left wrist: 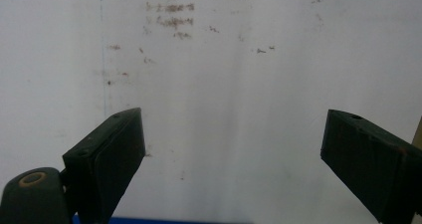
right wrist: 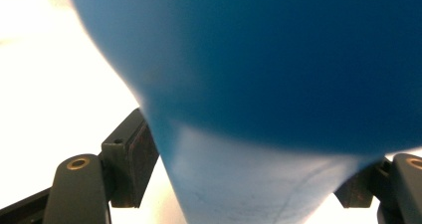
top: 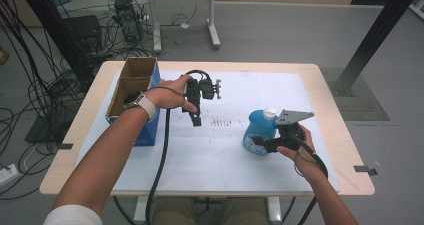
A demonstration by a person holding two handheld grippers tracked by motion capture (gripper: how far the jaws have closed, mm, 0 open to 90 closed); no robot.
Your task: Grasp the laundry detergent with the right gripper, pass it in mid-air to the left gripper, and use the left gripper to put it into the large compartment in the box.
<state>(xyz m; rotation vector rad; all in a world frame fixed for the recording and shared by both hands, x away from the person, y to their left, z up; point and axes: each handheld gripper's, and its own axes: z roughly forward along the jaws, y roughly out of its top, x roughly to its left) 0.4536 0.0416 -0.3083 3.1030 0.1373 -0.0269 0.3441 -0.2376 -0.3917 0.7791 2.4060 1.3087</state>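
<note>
Taking the box (top: pixel 134 92) as landmark: it stands open-topped at the counter's (top: pixel 327 135) left edge, cardboard inside, blue outside. Just right of the box, the left gripper (top: pixel 196 119) hangs over the white sheet (top: pixel 210 155), its jaws spread wide with nothing between them; in the left gripper view only bare, faintly marked sheet (left wrist: pixel 224 84) lies beneath.

Well right of the box, near the counter's right side, stands the bottle (top: pixel 260 131): blue, squat, with a white cap and a round label low on its front. The right gripper (top: pixel 260 141) comes at it from the side. In the right gripper view the bottle (right wrist: pixel 259 84) sits between the jaws; the left pad lies against its side and the right pad sits at its edge, though blur hides whether they truly press, so the grip looks snug rather than proven.

The bottle is probably smooth plastic, stiff but a little yielding, and slippery where it bulges. If it holds liquid it will be bottom-heavy. The narrower waist above the belly seems the best place to pinch, held level so it cannot swing.
</note>
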